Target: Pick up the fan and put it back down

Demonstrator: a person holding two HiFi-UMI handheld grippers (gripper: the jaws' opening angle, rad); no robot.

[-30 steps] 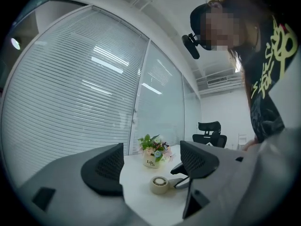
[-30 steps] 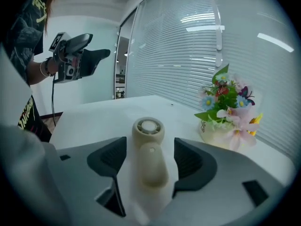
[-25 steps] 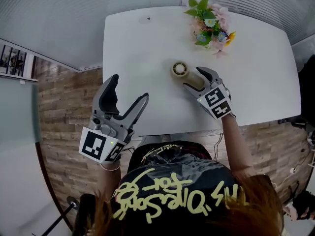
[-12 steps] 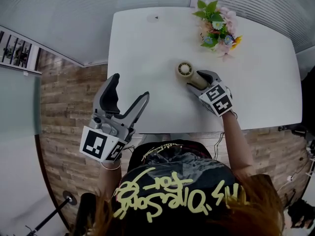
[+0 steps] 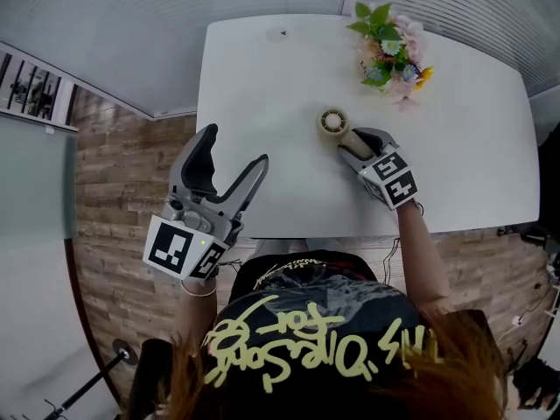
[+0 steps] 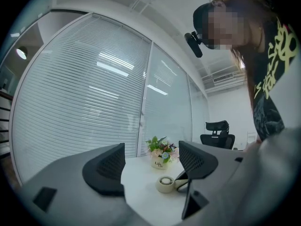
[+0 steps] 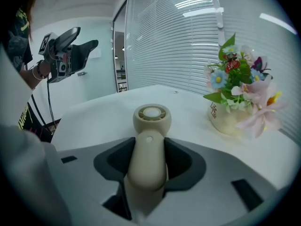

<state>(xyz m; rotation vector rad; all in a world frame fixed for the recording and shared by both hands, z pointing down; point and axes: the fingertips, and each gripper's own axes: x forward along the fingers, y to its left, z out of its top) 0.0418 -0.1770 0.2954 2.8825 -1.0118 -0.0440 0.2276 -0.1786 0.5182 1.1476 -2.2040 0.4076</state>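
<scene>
On table (image 5: 262, 77), blinds (image 6: 70, 102) behind, right hand-held gripper (image 5: 357, 143) closing on fan (image 7: 151, 114) (left hand-held gripper (image 5: 234, 147) wide)

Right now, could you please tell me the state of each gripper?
Left gripper: open, nothing between its jaws.
Right gripper: jaws closing on the fan, pads against its handle.
</scene>
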